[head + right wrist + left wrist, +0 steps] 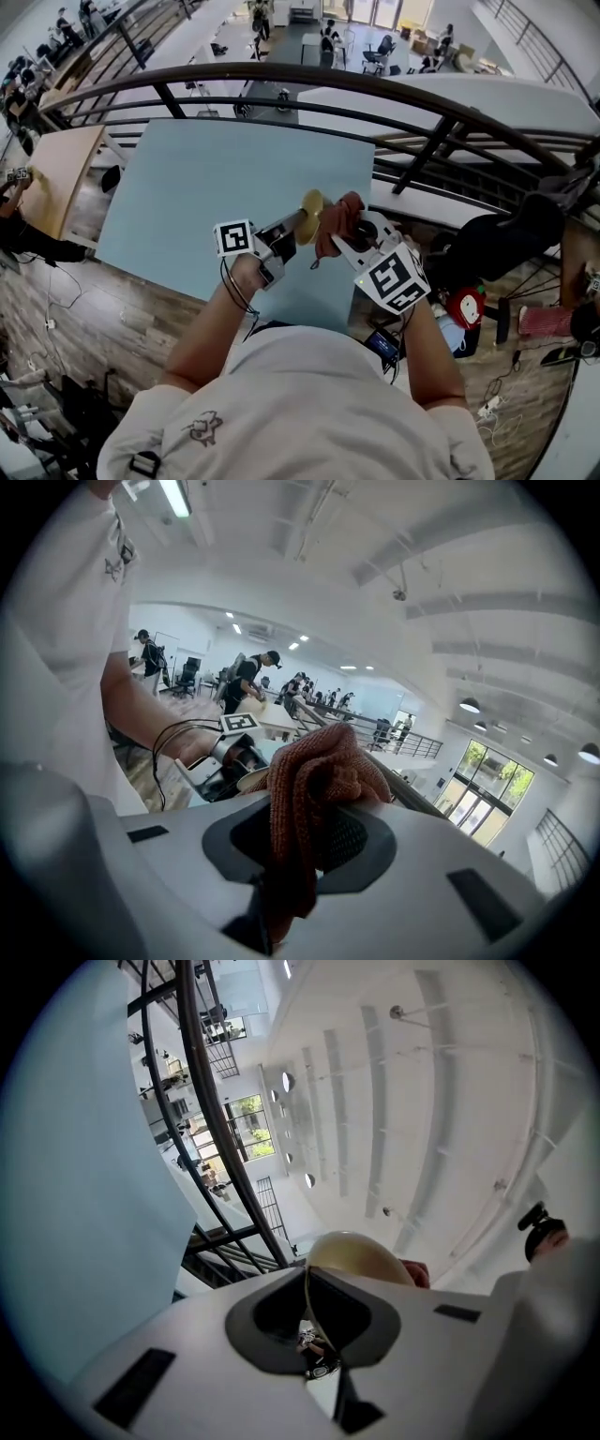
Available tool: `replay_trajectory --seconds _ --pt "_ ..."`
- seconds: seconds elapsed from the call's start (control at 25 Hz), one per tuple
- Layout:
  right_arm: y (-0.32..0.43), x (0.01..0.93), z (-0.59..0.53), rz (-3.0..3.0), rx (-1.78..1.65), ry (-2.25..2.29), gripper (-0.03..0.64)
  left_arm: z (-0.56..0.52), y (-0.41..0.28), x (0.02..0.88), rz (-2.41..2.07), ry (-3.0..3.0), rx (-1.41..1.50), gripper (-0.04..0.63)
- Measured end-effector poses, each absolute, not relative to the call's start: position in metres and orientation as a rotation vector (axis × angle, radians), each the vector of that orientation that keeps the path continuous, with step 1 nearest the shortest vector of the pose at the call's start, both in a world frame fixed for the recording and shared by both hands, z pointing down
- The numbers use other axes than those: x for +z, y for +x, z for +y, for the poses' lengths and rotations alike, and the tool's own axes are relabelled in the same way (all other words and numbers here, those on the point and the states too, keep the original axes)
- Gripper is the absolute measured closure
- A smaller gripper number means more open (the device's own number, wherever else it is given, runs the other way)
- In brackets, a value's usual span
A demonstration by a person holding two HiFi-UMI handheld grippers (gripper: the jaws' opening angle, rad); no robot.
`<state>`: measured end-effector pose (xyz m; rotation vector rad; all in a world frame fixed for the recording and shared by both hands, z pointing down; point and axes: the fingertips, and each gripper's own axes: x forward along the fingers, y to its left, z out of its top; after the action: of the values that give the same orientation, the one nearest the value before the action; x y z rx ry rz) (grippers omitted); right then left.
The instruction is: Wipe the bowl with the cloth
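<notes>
Two grips, and both look a bit sketchy. The left gripper (pixel 314 1321) has its jaws almost pressed together, pinching the bowl (pixel 352 1252) by nothing more than its thin rim. So the bowl hangs in the air, tipped up on edge, above the near part of the table (pixel 234 187). The right gripper (pixel 300 855) is clamped on a bunched cloth (pixel 314 780), and the wad sits just beside the bowl. No view shows whether they're actually touching.

What could go wrong:
- Pushing hard with the cloth could lever the bowl around that one pinch point, so it twists or pops out of the jaws. It's held close to the table's near edge, so it might miss the table and hit the floor.
- Only a fold of the cloth is caught. A drag against the bowl could pull it loose, or the wad could just skate over the surface without wiping much.
- A loose tail hangs below the jaws and could snag.

Materials:
- The bowl is pale cream-yellow, smooth and a little glossy, round with a thin lip. It looks hard and slippery, so there's not much for the pads to bite on.
- The cloth is rust-red with a knitted, waffly texture, soft and thick, crumpled into a lump.
- The table top is flat, matte and light blue.
</notes>
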<state>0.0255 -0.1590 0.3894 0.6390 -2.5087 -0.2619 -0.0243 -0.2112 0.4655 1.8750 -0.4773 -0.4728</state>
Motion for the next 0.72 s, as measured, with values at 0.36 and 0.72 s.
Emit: replay_trajectory --seconds 0.36,0.72 --pt "0.059 0.371 -0.147 -2.695 -0.199 0.494 0.525 -0.172 0.019 0.472 -0.403 1.9 -0.459 0.574" --pt "0.078 0.353 -0.155 -2.83 -0.111 0.42 0.525 -0.143 0.057 0.431 -0.202 1.984 -0.578 0.574"
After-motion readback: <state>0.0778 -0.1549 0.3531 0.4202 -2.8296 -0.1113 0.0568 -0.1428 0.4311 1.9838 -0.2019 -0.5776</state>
